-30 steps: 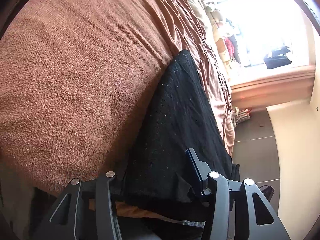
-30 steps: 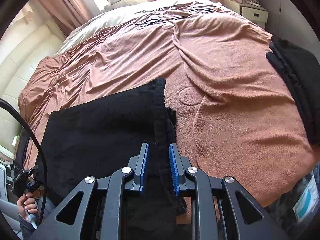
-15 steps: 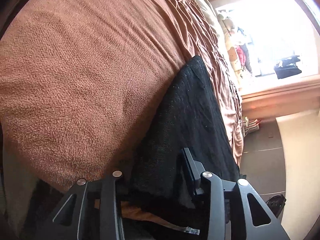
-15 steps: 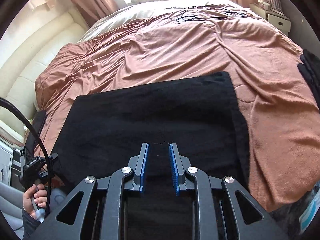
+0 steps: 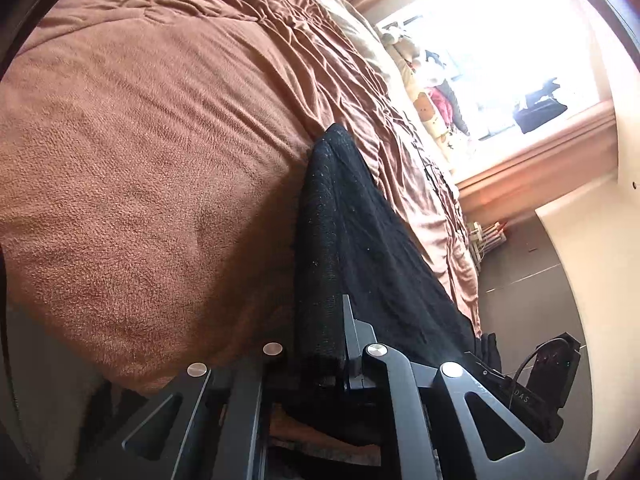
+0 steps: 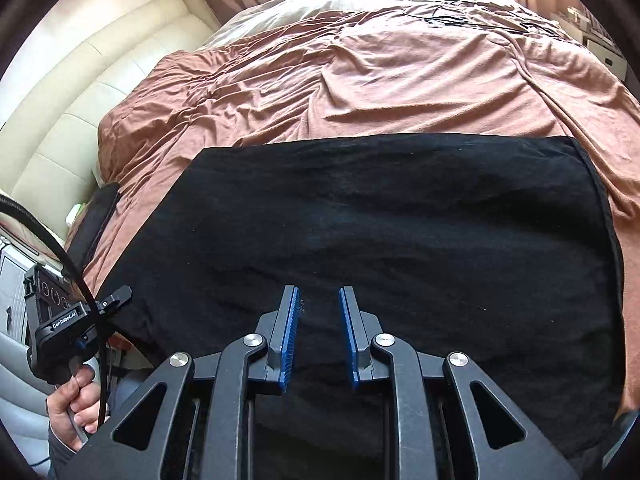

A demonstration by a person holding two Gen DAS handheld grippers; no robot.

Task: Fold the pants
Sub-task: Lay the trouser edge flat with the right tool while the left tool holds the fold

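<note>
Currently on bed: black pants (image 6: 384, 240) spread flat as a wide folded panel over brown blanket (image 6: 360, 80), near foot edge. Left to right, right wrist view: cream padded wall (image 6: 80, 92) at far left; person's hand (image 6: 74, 408) gripping left gripper (image 6: 116, 298) at pants' left edge, its fingers hidden there; right gripper (image 6: 319, 332) centred, blue pads (image 6: 290, 336) parted with a narrow gap, nothing between them, hovering over black cloth; white nightstand (image 6: 604, 50) at far right. Left wrist view: blanket (image 5: 140, 160) fills left; left gripper (image 5: 310, 344) clamped on pants' (image 5: 360, 248) near edge; pillows (image 5: 424, 108), bright window (image 5: 500, 40), dark floor (image 5: 532, 280) at right.
</note>
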